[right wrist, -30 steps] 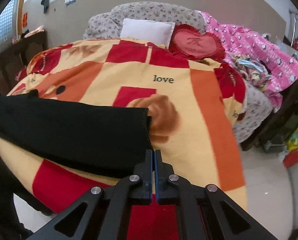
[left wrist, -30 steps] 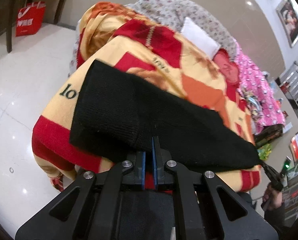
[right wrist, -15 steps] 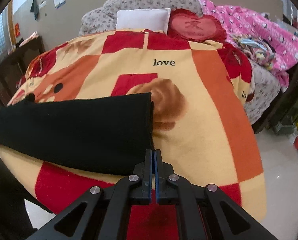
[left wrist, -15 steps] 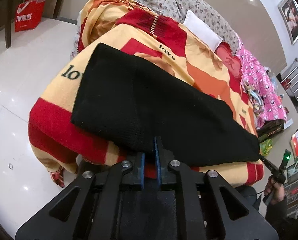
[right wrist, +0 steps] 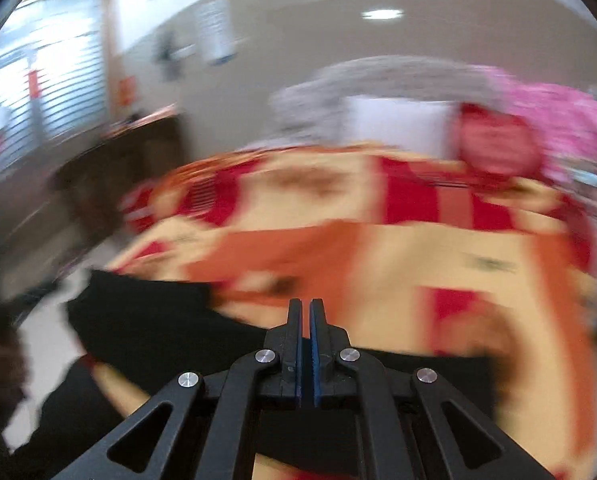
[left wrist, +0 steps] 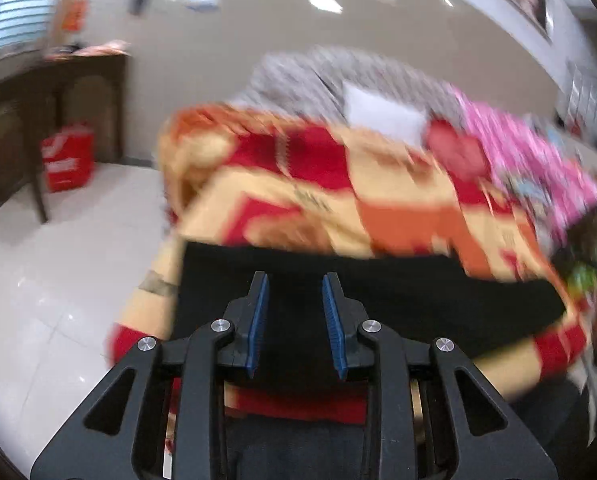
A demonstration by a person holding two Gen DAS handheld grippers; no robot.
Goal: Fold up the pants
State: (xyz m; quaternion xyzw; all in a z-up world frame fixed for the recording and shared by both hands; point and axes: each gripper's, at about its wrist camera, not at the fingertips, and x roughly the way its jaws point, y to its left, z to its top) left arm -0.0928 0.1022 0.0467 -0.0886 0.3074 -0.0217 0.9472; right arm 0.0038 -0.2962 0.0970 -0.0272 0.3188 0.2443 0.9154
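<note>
Left gripper (left wrist: 294, 320) spread wide, empty, over the black pants (left wrist: 378, 300) lying folded across the patterned blanket (left wrist: 398, 216). Right gripper (right wrist: 305, 344) pinched together, gripping nothing visible. Soft, limp knit, likely light: best taken at an edge or corner.

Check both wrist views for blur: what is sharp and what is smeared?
Left wrist view: the left tool is sharp, while the blanket, pants and room are motion-smeared. Right wrist view: the same, the right tool crisp, the blanket and pillow streaked, the window at left blown out.
</note>
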